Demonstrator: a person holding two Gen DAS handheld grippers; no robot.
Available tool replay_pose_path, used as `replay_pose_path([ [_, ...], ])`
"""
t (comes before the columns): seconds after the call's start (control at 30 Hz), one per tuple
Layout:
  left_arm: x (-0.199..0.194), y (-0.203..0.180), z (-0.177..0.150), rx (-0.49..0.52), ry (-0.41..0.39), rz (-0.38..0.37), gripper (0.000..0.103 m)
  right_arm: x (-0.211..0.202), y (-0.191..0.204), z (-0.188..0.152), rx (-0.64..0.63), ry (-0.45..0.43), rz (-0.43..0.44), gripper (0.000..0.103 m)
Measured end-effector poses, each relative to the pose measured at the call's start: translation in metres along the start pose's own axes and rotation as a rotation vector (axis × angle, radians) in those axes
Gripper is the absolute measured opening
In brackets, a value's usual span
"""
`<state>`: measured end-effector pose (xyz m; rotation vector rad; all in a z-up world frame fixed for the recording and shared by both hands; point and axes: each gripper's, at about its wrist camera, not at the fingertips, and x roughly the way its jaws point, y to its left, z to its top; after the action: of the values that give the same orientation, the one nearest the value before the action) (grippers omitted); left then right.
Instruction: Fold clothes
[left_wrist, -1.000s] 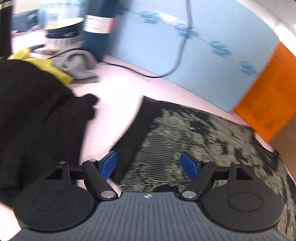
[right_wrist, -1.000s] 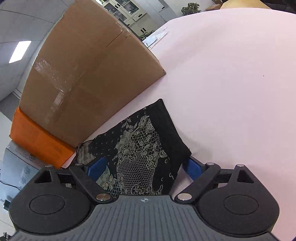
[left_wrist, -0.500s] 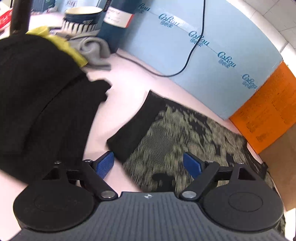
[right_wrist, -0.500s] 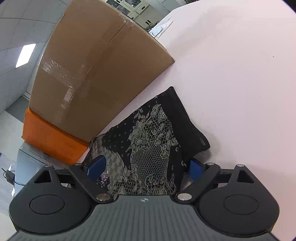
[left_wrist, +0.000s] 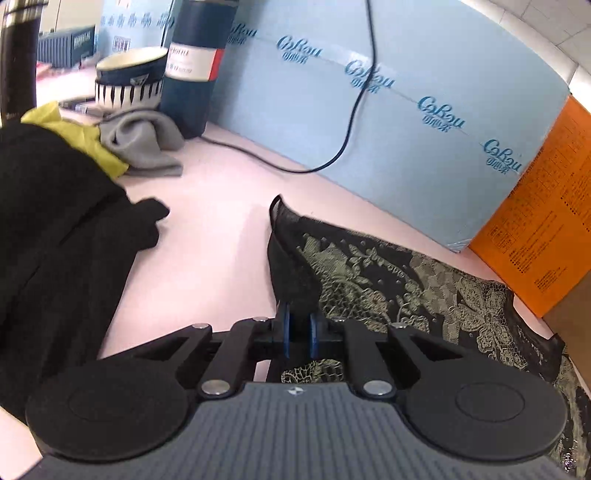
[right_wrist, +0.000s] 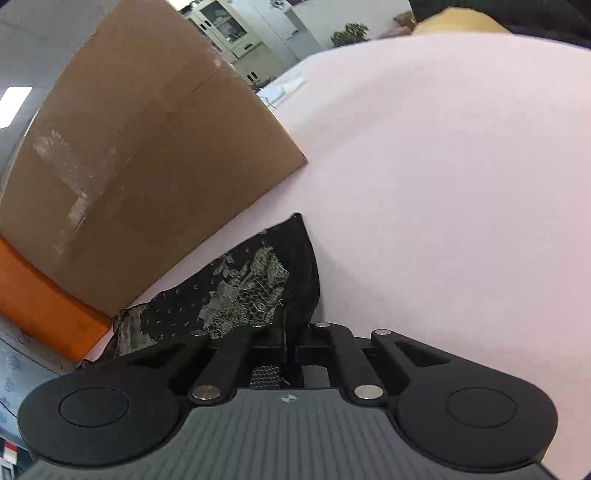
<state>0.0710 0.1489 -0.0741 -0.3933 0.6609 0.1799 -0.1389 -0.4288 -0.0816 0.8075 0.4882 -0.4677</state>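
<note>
Both tongs are pinched nearly shut on the same lace garment (left_wrist: 406, 280): the left tongs (left_wrist: 298, 332), their jaws closing, hold its dark hem at one end, and the right tongs (right_wrist: 291, 343) hold the dark band at the other end. The garment lies flat on the pink surface (right_wrist: 443, 184), its far side close to the blue board (left_wrist: 369, 110), the orange box (left_wrist: 546, 221) and the cardboard box (right_wrist: 140, 166) that line the back edge. The main risk, as I judge it, is that each grip takes only a thin strip of slippery lace, so a quick lift could pull one end free and let the cloth sag crooked. Lace may also catch on the blue pads (left_wrist: 285, 328). Folding toward the back edge would push the cloth against the boxes and bunch it. On the left, a pile of black clothing (left_wrist: 55, 240) lies near, with a black cable (left_wrist: 347, 129) trailing over the surface behind; a wide swing that way could drag them. The open room lies to the right, where the surface is bare, and toward the near edge.
</note>
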Motion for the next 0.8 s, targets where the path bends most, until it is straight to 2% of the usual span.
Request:
replay_pose_path([
  [0.1,-0.008,-0.034,-0.001,0.086,-0.042,-0.075,0.008,-0.003,0.049,-0.002,-0.178,-0.009,0.068,0.004],
  [0.2,-0.02,-0.088,-0.024,0.285,-0.013,-0.222,0.008,0.006,0.107,-0.021,-0.351,0.105,0.198,0.004],
  [0.3,-0.036,-0.135,-0.061,0.493,0.032,-0.35,0.008,0.021,0.151,-0.062,-0.521,0.241,0.265,0.004],
  [0.43,-0.055,-0.166,-0.108,0.694,0.073,-0.46,0.008,0.022,0.172,-0.102,-0.624,0.317,0.303,0.004],
  [0.5,-0.063,-0.172,-0.122,0.756,0.074,-0.485,0.008,0.021,0.174,-0.112,-0.638,0.338,0.314,0.004],
  [0.57,-0.067,-0.175,-0.128,0.777,0.068,-0.494,0.008,0.021,0.174,-0.116,-0.641,0.346,0.317,0.004],
  [0.8,-0.061,-0.179,-0.13,0.782,0.1,-0.463,0.009,0.016,0.175,-0.118,-0.631,0.358,0.31,0.006],
])
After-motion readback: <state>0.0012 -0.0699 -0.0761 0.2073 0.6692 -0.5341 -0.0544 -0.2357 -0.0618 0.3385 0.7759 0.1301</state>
